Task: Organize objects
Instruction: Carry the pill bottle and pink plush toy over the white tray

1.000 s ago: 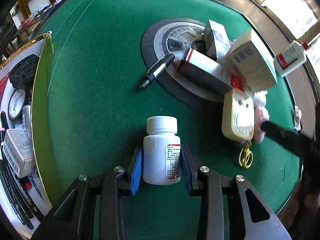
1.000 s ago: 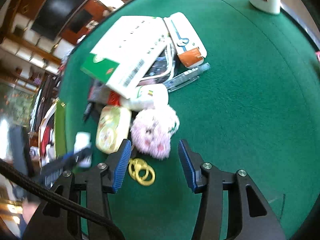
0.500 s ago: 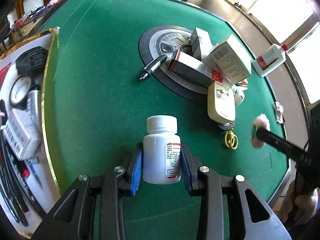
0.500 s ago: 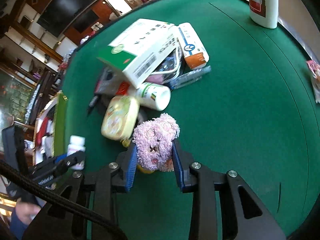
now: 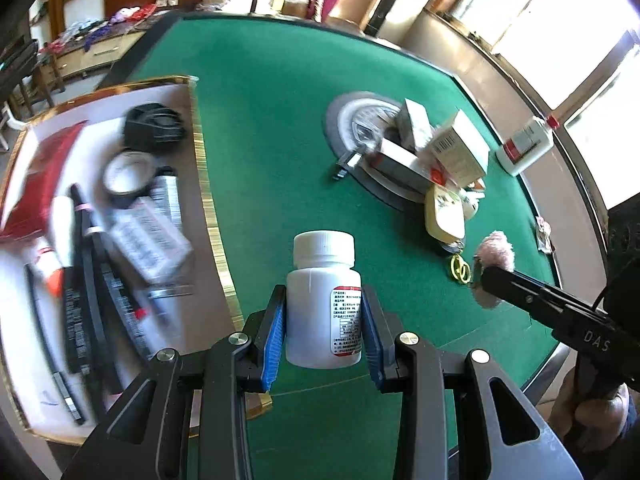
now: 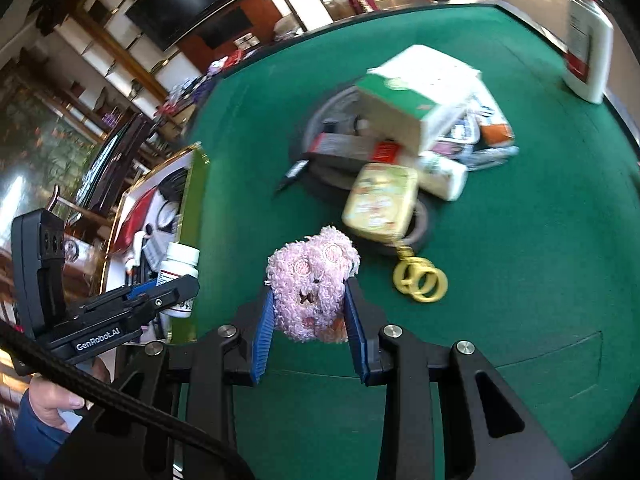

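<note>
White pill bottle (image 5: pixel 323 300): rigid, likely light, slick, left hand-held gripper (image 5: pixel 323 328) clamped mid-body; pink plush toy (image 6: pixel 311 282): soft, compressible, right hand-held gripper (image 6: pixel 309 320) pinching its middle.

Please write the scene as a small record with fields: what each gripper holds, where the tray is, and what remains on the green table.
left gripper: shut on white pill bottle, held upright
right gripper: shut on pink plush toy
tray: gold-rimmed, at the left table edge, already holding pens, boxes and tape
remaining pile: boxes, yellow tin, yellow rings
apart from pile: white bottle with red label, near the far right edge
surface: green table
</note>
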Demonstrator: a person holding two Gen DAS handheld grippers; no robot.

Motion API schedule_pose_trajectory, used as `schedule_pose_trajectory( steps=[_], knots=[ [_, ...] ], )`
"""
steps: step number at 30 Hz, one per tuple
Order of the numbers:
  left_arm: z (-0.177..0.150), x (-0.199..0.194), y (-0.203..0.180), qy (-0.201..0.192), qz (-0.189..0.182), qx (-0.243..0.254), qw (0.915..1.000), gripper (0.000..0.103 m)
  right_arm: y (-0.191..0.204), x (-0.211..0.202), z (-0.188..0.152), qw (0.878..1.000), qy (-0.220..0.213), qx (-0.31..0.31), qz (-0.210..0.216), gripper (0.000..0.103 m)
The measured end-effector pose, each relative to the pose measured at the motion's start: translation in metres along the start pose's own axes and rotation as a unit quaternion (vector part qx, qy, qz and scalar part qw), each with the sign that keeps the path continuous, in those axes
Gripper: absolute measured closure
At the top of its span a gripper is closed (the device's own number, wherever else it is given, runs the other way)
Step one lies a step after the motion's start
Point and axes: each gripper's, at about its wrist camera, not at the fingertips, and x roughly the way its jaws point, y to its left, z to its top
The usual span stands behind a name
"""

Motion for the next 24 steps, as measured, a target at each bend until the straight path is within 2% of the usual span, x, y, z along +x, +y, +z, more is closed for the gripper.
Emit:
schedule_pose_trajectory(
  steps=[7,13,19,24],
  knots=[
    [-0.013,-0.044,0.063,-0.028,0.017,-0.04,0.9987,0.073,0.063,0.029,0.004,0.998,0.02,-0.047,0.028,0.072],
    [-0.026,-0.059,0.109,-0.044,0.039,-0.08,0.9951,0.073,0.126,0.061,0.018,0.993,0.036,-0.097,0.059,0.072],
    [-0.04,-0.069,0.149,-0.049,0.061,-0.105,0.9914,0.073,0.19,0.117,0.036,0.986,0.063,-0.135,0.077,0.072],
    [-0.052,-0.072,0.171,-0.046,0.074,-0.119,0.9891,0.073,0.222,0.162,0.048,0.983,0.079,-0.147,0.071,0.072]
  ],
)
